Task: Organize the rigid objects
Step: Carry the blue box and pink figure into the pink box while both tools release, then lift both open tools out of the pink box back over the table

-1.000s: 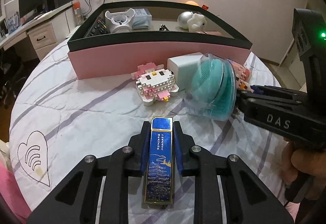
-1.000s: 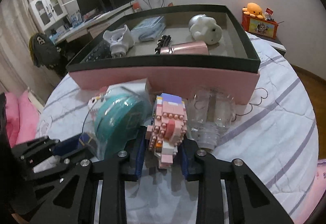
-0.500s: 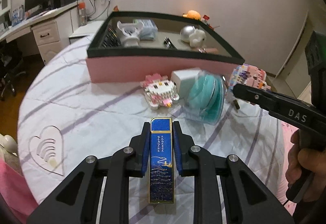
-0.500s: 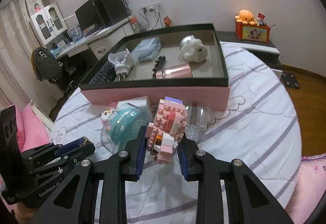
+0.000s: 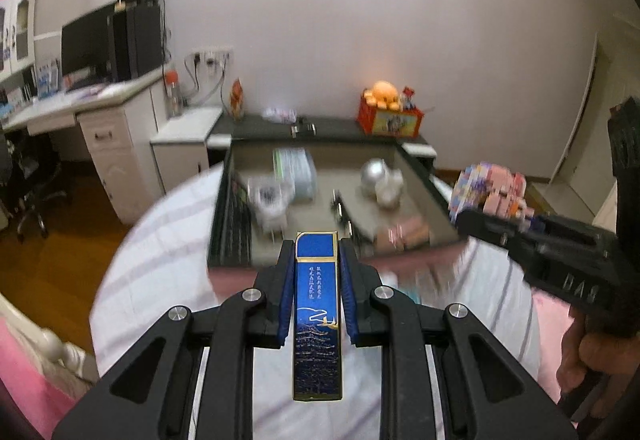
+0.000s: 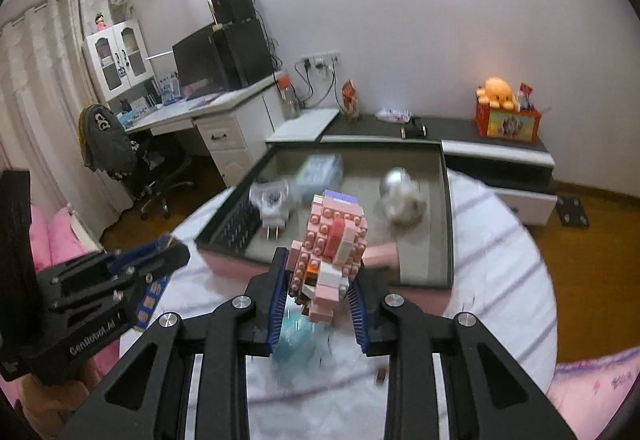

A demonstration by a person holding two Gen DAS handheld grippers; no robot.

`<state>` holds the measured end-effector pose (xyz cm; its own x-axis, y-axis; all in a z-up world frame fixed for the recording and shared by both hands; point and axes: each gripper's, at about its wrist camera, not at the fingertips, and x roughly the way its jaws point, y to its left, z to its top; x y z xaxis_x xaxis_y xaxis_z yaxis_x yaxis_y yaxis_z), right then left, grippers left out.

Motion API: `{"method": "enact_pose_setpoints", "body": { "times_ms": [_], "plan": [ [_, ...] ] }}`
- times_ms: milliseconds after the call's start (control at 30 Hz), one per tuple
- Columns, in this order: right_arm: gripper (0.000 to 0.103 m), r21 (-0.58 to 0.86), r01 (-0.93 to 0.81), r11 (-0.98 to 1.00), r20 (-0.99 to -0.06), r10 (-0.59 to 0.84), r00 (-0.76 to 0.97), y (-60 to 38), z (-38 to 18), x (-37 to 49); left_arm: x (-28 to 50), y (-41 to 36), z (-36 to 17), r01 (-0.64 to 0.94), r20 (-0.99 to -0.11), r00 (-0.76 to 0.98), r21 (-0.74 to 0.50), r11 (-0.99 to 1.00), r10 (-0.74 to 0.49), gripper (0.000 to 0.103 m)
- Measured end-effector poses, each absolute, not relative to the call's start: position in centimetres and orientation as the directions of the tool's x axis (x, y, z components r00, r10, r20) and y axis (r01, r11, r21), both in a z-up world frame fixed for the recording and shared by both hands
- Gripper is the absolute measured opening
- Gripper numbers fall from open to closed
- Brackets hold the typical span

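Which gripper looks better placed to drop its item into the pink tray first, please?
Probably the right gripper: its pink block figure already overlaps the tray interior. The left gripper, with the blue lighter, sits before the near wall.

Orange plush [image 6: 498, 91] atop red box [image 6: 507, 122]

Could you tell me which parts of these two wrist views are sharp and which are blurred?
Left wrist view: the blue lighter in the left gripper is crisp; the tray beyond smears. Right wrist view: the brick figure in the right gripper is fairly sharp, tray contents streaked.
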<state>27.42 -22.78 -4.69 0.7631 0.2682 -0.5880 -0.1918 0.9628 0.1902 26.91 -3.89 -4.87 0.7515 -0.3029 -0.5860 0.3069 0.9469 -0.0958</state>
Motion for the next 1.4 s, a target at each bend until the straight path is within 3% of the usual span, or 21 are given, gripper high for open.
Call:
{"method": "enact_pose_setpoints", "body": {
  "times_ms": [267, 767, 833, 867, 900, 933, 967, 1000, 1067, 1167, 1400],
  "plan": [
    [0.028, 0.164, -0.181, 0.970, -0.612, 0.244, 0.753, -23.0, -4.2, 34.8, 34.6, -6.7, -2.7, 0.308, -0.563, 0.765, -0.107, 0.945, -0.313, 0.020],
    [0.029, 0.131, -0.181, 0.975, -0.751, 0.216, 0.624, -22.9, -10.9, 42.0, 42.7, -9.0, -10.8, 0.270, -0.707, 0.643, -0.149, 0.951, -0.293, 0.023],
    [0.036, 0.125, -0.183, 0.975, -0.757, 0.213, 0.618, -22.8, -11.1, 41.9, 42.2, -8.7, -10.7, 0.250, -0.706, 0.653, -0.139, 0.958, -0.273, 0.027],
    [0.047, 0.119, -0.173, 0.978, -0.756, 0.202, 0.622, -23.0, -11.0, 41.8, 42.0, -8.4, -10.5, 0.241, -0.705, 0.658, -0.135, 0.961, -0.264, 0.029],
    [0.066, 0.114, -0.164, 0.980, -0.756, 0.193, 0.625, -23.1, -10.9, 41.8, 41.8, -8.0, -10.2, 0.231, -0.701, 0.664, -0.138, 0.963, -0.260, 0.049],
    [0.078, 0.116, -0.161, 0.980, -0.754, 0.193, 0.627, -23.2, -10.9, 41.6, 41.4, -7.6, -9.9, 0.222, -0.695, 0.670, -0.148, 0.964, -0.261, 0.083],
    [0.087, 0.125, -0.159, 0.979, -0.748, 0.198, 0.634, -23.4, -10.7, 41.3, 40.9, -6.9, -9.3, 0.203, -0.676, 0.692, -0.151, 0.967, -0.251, 0.095],
    [0.087, 0.131, -0.158, 0.979, -0.737, 0.203, 0.645, -23.4, -10.5, 40.9, 40.3, -6.6, -8.7, 0.191, -0.653, 0.718, -0.148, 0.970, -0.241, 0.102],
    [0.089, 0.136, -0.151, 0.979, -0.729, 0.202, 0.654, -23.4, -10.0, 40.2, 38.7, -6.0, -7.3, 0.189, -0.604, 0.763, -0.131, 0.973, -0.230, 0.103],
    [0.103, 0.129, -0.138, 0.982, -0.716, 0.189, 0.672, -23.0, -9.0, 39.1, 37.3, -5.2, -5.7, 0.172, -0.591, 0.781, -0.111, 0.979, -0.204, 0.103],
    [0.103, 0.132, -0.094, 0.987, -0.648, 0.158, 0.745, -22.6, -5.3, 34.6, 32.0, -2.9, -2.1, 0.143, -0.532, 0.830, -0.087, 0.986, -0.168, 0.103]
  ]
}}
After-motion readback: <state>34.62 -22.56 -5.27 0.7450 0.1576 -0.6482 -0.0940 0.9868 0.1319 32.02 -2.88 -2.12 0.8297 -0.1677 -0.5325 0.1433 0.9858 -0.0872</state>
